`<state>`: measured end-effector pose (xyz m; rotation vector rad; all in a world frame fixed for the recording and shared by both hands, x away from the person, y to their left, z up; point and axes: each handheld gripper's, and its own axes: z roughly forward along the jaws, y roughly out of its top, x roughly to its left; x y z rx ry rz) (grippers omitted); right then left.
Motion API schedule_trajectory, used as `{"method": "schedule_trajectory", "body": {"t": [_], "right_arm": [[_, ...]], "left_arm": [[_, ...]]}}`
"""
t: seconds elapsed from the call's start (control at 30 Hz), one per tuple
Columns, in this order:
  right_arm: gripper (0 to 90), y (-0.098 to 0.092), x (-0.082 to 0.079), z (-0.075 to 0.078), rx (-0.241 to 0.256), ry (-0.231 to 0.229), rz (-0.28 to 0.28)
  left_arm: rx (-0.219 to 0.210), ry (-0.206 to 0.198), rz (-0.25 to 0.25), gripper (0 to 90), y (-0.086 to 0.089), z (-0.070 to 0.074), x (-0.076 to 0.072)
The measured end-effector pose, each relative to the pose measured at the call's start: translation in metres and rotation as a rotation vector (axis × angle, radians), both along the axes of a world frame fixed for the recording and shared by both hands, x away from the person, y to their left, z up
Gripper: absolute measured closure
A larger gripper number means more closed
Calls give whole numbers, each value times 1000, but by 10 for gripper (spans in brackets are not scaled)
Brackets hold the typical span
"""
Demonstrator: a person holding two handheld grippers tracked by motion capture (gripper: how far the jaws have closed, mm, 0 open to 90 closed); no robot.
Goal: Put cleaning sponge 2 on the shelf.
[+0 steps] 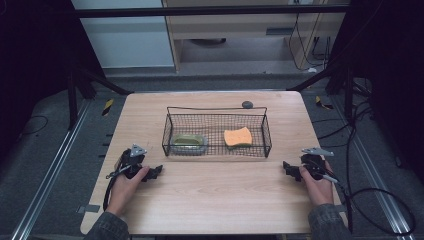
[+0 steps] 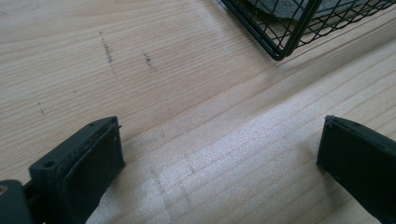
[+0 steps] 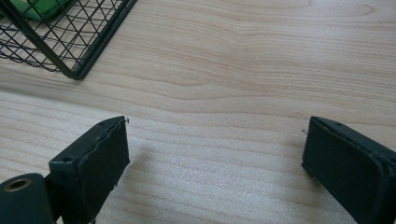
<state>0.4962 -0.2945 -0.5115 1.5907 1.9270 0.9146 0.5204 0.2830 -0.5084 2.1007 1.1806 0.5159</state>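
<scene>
Jaws of left gripper (image 1: 156,171) and right gripper (image 1: 288,169) apart over pale wooden table (image 1: 210,190), dim room.

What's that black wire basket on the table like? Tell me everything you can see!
The basket is a long box of thin black wire mesh, open at the top, with a thicker wire rim. It stands flat in the middle of the wooden table, a little toward the far side. Inside, a green sponge lies at the left end and an orange sponge toward the right. Both grippers, left and right, rest apart from it with jaws open.
</scene>
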Motion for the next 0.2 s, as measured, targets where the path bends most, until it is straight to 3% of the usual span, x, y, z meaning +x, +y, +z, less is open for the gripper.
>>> {"method": "schedule_trajectory", "body": {"t": [0.1,0.2], "right_arm": [[54,6,0,-1,-61,8,5],[46,11,-2,-1,-56,13,-4]], "left_arm": [[1,1,-1,0,0,0,0],[2,1,-2,0,0,0,0]]}}
